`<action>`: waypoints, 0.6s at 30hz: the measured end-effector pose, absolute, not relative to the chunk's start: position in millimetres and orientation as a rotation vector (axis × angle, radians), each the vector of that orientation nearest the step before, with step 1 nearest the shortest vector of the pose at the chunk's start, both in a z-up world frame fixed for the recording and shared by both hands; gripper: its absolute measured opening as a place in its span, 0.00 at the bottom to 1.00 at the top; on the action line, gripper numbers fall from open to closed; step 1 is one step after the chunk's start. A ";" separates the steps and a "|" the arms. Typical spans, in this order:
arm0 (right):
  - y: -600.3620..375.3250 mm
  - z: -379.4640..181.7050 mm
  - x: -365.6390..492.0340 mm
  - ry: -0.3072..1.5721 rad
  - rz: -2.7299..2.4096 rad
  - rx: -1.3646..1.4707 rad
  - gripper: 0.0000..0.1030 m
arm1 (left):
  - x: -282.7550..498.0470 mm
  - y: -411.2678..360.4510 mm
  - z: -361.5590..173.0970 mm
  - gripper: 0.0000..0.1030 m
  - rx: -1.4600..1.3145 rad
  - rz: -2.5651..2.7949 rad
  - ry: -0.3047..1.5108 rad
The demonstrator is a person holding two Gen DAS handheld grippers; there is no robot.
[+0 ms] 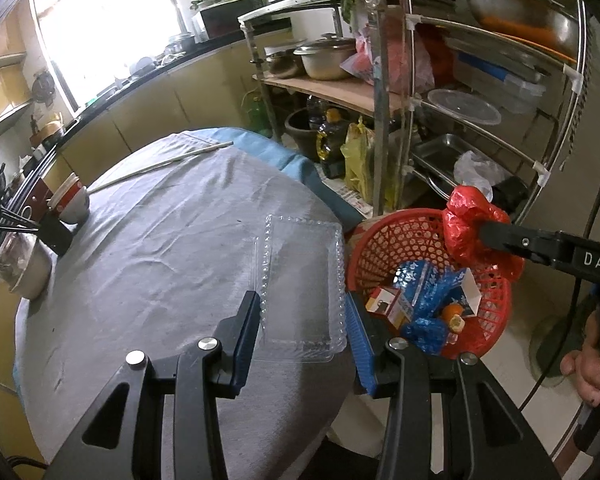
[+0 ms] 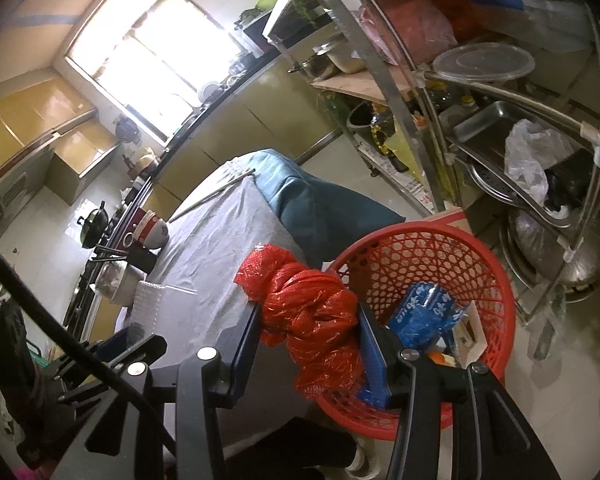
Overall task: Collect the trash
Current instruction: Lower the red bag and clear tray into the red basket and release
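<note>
Carrying trash to the bin: right gripper (image 2: pixel 308 330) clamped on knotted red plastic bag (image 2: pixel 312 320), bag hanging at the near rim of red basket (image 2: pixel 496 280). Its long axis runs roughly vertical, knot end up. Left gripper (image 1: pixel 302 320) jaws apart, straddling clear plastic tray (image 1: pixel 300 280) on grey tablecloth (image 1: pixel 160 240), no contact visible. Next, likely: move bag over basket, release.

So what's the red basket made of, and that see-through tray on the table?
The red basket looks like moulded plastic: glossy, with a lattice of holes. The clear tray seems to be thin, shiny plastic with beaded edges; the grey cloth shows through it.
</note>
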State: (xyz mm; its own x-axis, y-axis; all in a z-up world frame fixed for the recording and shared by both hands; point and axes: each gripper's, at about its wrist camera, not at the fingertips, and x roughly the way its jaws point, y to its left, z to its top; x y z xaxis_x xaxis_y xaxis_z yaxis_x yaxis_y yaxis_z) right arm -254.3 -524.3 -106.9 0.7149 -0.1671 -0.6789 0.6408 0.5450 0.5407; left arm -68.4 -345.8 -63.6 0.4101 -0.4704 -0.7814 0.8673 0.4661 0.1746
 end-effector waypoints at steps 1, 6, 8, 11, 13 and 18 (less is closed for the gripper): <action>-525.2 -107.4 -256.0 0.612 -0.519 0.873 0.49 | -69.3 -346.9 -64.7 0.44 0.636 -0.919 0.732; -529.9 -108.8 -261.3 0.609 -0.535 0.883 0.49 | -72.0 -353.1 -68.1 0.44 0.647 -0.930 0.745; -532.2 -109.1 -262.7 0.608 -0.539 0.885 0.49 | -73.9 -356.6 -68.5 0.44 0.653 -0.936 0.744; -534.1 -108.8 -264.6 0.605 -0.546 0.885 0.49 | -75.5 -361.7 -69.1 0.44 0.660 -0.944 0.742; -536.3 -110.0 -266.6 0.602 -0.551 0.891 0.49 | -77.5 -364.5 -70.4 0.44 0.666 -0.951 0.743; -541.0 -112.1 -271.0 0.601 -0.565 0.898 0.49 | -81.1 -371.3 -73.6 0.44 0.679 -0.965 0.747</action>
State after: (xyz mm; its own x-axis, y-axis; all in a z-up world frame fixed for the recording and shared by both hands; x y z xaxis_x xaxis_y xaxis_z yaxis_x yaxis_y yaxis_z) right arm -271.0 -541.0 -112.1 0.6997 -0.1970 -0.6868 0.6733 0.5034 0.5416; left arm -81.1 -371.3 -73.6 0.3694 -0.4657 -0.8042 0.8952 0.4104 0.1735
